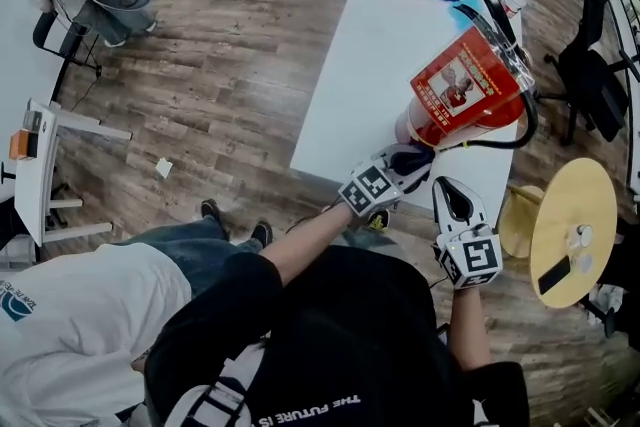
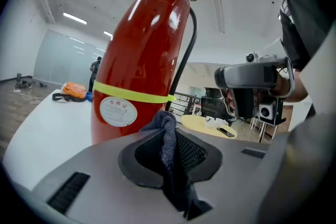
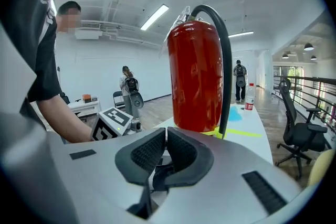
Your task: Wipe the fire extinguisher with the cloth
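Bare table (image 1: 380, 65) lies open left of the fire extinguisher (image 1: 465, 90); hose (image 1: 530, 120) blocks right.

Not much legible here tbh. The only thing I can actually read is "THE FUTURE IS" in white on the black shirt (image 1: 340, 335) in the head view, cut off by the frame edge. The fire extinguisher (image 1: 470, 95) has a big printed label (image 1: 455, 85) and a round white sticker (image 2: 118, 111) with red characters, both too small to make out. The blue logo (image 1: 14, 303) on the white shirt (image 1: 90, 315) is unreadable too.
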A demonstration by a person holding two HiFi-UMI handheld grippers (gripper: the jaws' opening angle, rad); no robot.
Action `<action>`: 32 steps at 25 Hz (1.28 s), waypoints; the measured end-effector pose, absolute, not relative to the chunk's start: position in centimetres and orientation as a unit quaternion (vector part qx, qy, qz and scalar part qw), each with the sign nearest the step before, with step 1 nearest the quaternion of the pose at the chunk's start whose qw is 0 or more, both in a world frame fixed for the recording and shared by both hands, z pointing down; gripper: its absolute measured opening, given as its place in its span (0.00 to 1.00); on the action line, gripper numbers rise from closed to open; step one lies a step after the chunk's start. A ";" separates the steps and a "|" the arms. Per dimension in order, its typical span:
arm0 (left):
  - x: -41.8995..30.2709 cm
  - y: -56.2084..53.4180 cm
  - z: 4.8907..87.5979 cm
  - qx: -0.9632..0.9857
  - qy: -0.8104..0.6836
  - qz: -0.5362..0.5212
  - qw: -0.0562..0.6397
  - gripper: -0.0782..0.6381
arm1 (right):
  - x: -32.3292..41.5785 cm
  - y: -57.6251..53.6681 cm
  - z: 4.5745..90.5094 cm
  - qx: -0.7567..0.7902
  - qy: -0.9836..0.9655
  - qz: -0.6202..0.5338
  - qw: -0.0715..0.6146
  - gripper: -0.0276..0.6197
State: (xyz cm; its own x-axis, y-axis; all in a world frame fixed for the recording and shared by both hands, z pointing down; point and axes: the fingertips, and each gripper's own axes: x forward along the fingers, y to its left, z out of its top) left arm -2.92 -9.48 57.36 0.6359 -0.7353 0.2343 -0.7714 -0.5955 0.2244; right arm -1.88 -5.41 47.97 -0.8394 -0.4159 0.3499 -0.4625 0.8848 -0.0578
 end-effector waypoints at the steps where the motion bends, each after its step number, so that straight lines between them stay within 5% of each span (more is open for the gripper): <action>1: -2.6 -9.9 56.7 0.893 -0.423 0.059 0.146 0.20 | -1.6 -5.8 48.0 0.235 -0.955 0.068 0.167 0.07; 8: -2.7 -9.3 51.3 0.891 -0.437 0.023 0.120 0.20 | 0.3 -6.2 48.2 0.257 -0.950 0.060 0.167 0.09; 11: -3.6 -9.5 46.6 0.890 -0.448 -0.001 0.079 0.20 | -0.3 -6.1 47.8 0.233 -0.956 0.057 0.166 0.31; 21: -7.6 -8.8 35.1 0.858 -0.511 -0.050 0.011 0.20 | 0.4 -6.8 41.5 0.251 -0.961 0.016 0.118 0.32; 32: -13.4 -12.7 42.2 0.815 -0.578 0.020 0.016 0.20 | 4.3 -8.5 42.0 0.259 -0.958 0.005 0.119 0.32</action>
